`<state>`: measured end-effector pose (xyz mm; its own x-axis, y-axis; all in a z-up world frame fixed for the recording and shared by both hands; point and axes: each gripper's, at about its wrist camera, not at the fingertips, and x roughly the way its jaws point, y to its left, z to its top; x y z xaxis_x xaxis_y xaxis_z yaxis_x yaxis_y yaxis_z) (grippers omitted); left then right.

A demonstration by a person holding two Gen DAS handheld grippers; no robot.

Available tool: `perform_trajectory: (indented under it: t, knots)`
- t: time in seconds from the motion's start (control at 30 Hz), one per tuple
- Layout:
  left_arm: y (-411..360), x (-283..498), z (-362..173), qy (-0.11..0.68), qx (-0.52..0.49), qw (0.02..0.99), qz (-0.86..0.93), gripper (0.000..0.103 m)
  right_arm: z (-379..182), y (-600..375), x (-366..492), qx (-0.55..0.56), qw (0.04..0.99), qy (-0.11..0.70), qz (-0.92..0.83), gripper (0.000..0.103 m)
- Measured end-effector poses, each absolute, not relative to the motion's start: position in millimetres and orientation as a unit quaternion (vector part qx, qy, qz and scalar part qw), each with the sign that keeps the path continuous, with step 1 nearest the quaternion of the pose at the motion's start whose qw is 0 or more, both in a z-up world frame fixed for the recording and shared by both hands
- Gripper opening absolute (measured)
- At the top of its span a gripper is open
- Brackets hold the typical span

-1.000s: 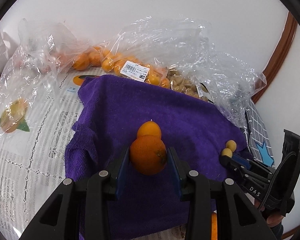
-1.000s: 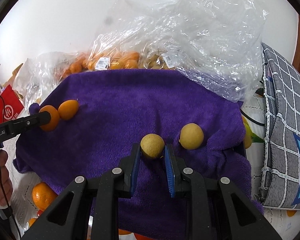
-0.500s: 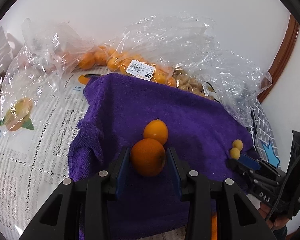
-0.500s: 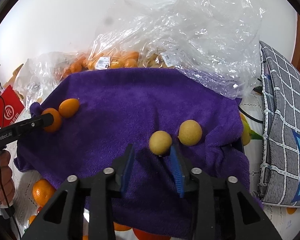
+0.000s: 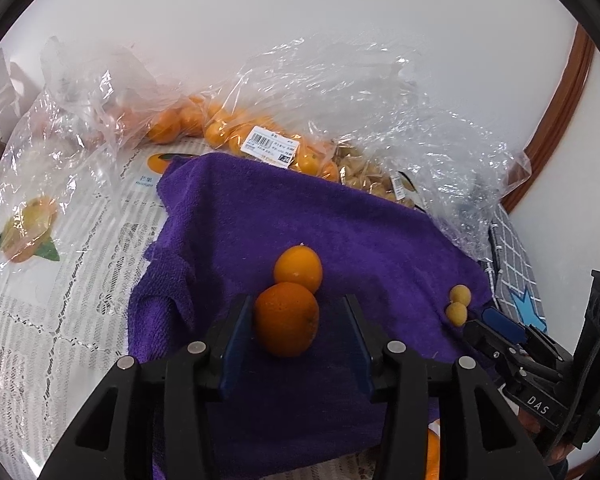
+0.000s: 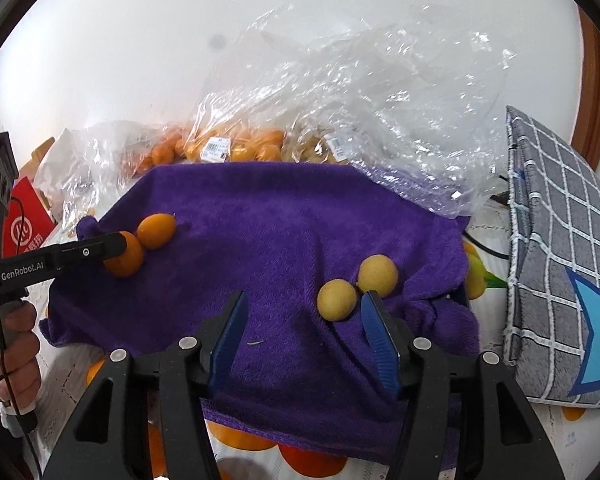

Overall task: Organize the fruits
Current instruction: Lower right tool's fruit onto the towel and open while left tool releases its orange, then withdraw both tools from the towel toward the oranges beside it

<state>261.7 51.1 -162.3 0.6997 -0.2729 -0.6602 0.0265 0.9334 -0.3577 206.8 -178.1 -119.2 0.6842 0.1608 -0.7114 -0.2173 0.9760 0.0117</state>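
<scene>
In the left wrist view, the left claw (image 5: 294, 336) has just been opening; its pads stand released around an orange (image 5: 286, 319) on the purple towel (image 5: 340, 220), which touches a second orange (image 5: 298, 267). In the right wrist view, the right claw (image 6: 304, 332), also just opening, stands released around a yellow fruit (image 6: 337, 299) beside another yellow fruit (image 6: 378, 275).
</scene>
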Motion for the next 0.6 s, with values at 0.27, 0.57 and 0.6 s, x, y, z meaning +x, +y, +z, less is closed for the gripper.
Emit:
perform_trajectory:
  t: [0.27, 0.57, 0.6]
  knots:
    - [42, 255, -155, 0.361, -0.155, 0.914, -0.104, 0.051, -105, -195, 191, -0.015, 0.923, 0.377, 0.077, 0.058]
    - [33, 242, -145, 0.333, -0.147, 0.923, -0.124, 0.055, -92, -207, 156, -0.017, 0.925, 0.377, 0.047, 0.058]
    - [32, 240, -144, 0.329, -0.146, 0.924, -0.127, 0.056, -91, -209, 151, -0.02, 0.925, 0.378, 0.043, 0.058]
